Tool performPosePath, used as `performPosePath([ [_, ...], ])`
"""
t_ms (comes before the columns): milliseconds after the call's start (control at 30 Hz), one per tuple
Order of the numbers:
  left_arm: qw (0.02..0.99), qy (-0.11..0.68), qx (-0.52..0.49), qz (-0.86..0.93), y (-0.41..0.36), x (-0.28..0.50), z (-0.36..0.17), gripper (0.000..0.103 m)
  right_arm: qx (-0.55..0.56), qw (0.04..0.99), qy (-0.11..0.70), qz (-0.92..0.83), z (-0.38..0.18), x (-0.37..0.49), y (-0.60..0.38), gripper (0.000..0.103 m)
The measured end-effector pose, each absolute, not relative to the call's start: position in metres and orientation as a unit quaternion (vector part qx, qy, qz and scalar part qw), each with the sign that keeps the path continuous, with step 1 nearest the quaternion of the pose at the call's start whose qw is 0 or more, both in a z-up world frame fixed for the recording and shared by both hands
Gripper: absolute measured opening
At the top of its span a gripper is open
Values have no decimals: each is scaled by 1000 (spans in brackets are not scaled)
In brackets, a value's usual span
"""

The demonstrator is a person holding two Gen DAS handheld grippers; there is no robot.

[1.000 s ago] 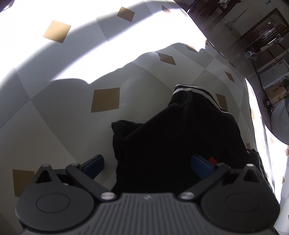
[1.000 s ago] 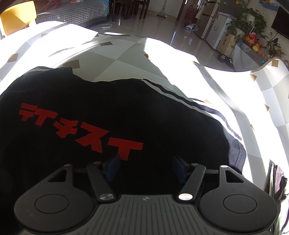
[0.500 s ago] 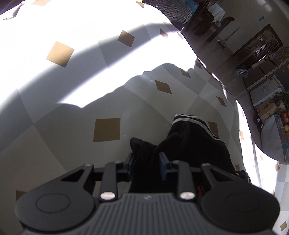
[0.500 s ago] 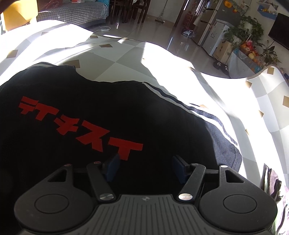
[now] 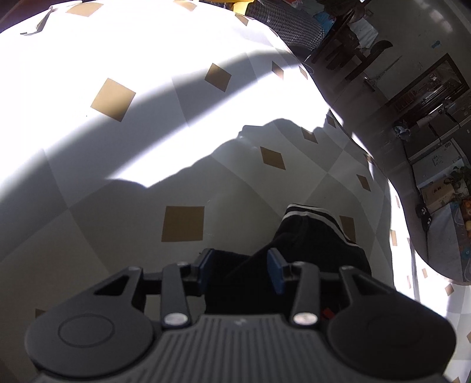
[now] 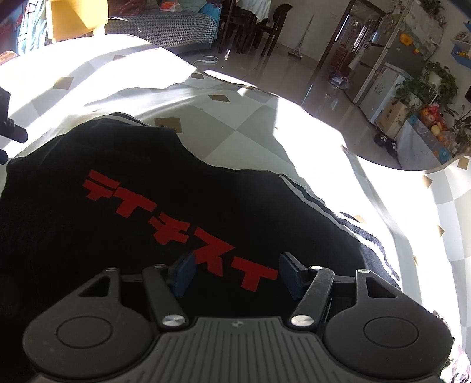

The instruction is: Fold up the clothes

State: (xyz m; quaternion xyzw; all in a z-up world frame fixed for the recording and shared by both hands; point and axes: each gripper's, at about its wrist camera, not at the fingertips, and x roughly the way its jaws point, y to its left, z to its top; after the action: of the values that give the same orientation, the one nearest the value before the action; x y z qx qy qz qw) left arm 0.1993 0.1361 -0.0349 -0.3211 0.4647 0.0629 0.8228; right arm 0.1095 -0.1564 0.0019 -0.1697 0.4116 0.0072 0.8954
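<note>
A black T-shirt [image 6: 117, 235] with red lettering [image 6: 164, 212] and white-striped sleeve edges lies on the checked tablecloth [image 6: 235, 129]. My right gripper [image 6: 235, 271] hovers open over the print, nothing pinched between its blue pads. In the left wrist view a bunched fold of the same shirt [image 5: 318, 244] ends in a striped cuff [image 5: 309, 210]. My left gripper [image 5: 238, 262] straddles that fold. Its jaws are opening, the black cloth sits loosely between the pads, and the lower shirt is hidden behind the gripper body.
The cloth [image 5: 176, 132] carries grey and white squares with brown diamonds, half in hard sunlight. The table edge curves off at the right. Beyond it are a houndstooth sofa [image 6: 164, 26], dark chairs, a fridge [image 6: 379, 85] and plants.
The left jaws went from wide open to pinched on the shirt fold, then spread partway again. The left view drew back and up. The right gripper shifted sideways over the print, jaws unchanged.
</note>
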Motion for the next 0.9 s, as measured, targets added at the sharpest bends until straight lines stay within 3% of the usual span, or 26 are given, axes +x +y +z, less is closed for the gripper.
performPosePath([
  [100, 808, 474, -344, 71, 145, 200, -47, 50, -161, 895, 414, 47, 2, 107, -139, 62],
  [167, 802, 475, -354, 71, 147, 202, -52, 62, -166, 891, 419, 62, -2, 106, -130, 62],
  [500, 788, 480, -377, 74, 143, 216, -74, 62, -162, 873, 454, 72, -20, 105, -129, 62],
  [667, 798, 470, -375, 39, 132, 220, -67, 25, -157, 874, 456, 66, -19, 105, -134, 62],
  [767, 806, 450, -384, 17, 128, 218, -57, 18, -159, 873, 456, 63, -19, 106, -135, 62],
  [900, 832, 413, -367, -51, 112, 217, -31, 18, -154, 873, 459, 60, -18, 107, -138, 62],
])
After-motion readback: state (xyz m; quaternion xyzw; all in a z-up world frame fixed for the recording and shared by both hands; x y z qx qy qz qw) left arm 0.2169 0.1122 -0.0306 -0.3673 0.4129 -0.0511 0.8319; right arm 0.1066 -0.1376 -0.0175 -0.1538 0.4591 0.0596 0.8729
